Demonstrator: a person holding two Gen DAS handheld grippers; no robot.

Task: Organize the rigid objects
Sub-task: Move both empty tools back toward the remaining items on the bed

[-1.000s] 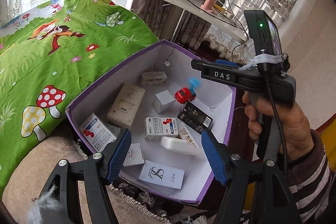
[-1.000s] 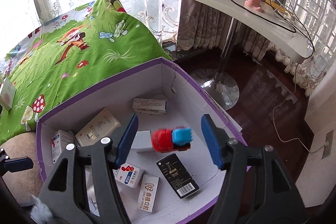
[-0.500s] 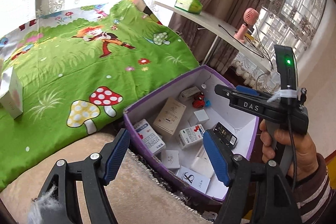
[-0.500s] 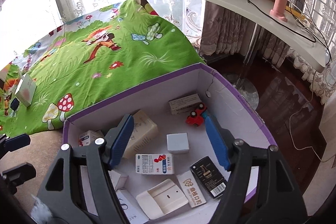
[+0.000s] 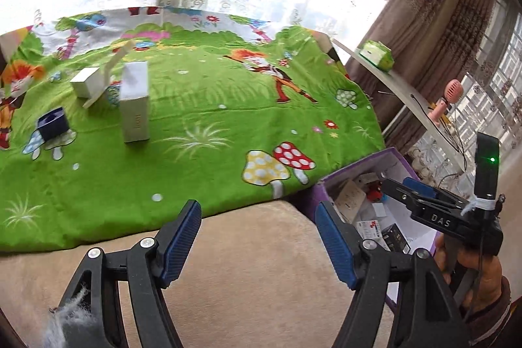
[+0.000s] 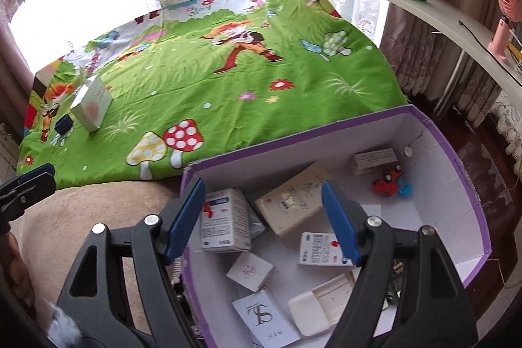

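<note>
So the purple-rimmed box (image 6: 469, 185) is the landmark here, everything's relative to that. Way off to its left, on the green cartoon sheet (image 5: 202, 119), there's a dark blue little box (image 5: 52, 123), then a small white box (image 5: 85, 82) with a flat white piece leaning on it, then a tall white carton (image 5: 135, 106) standing upright. All well apart from the purple box.

Left tool (image 5: 257, 243) hangs over the beige cushion (image 5: 261, 276) just left of the box, jaws spread, nothing between them.

Right tool (image 6: 264, 220) is over the box's near-left part. Its jaws have just been opening and the blue pads aren't pressing on anything, they only overlap the stuff lying below.

Inside the box, left to right: a white medicine carton with blue and red print (image 6: 225, 224) against the left wall, a cream carton (image 6: 293, 204) tilted beside it, a small white cube box (image 6: 249, 270) and a white box with a black logo (image 6: 264, 315) nearer the front, a flat white medicine box (image 6: 321, 250), a cream plastic tray (image 6: 321, 302), and a red and blue toy car (image 6: 390, 183) toward the far right corner next to a small white carton (image 6: 375, 160).
</note>
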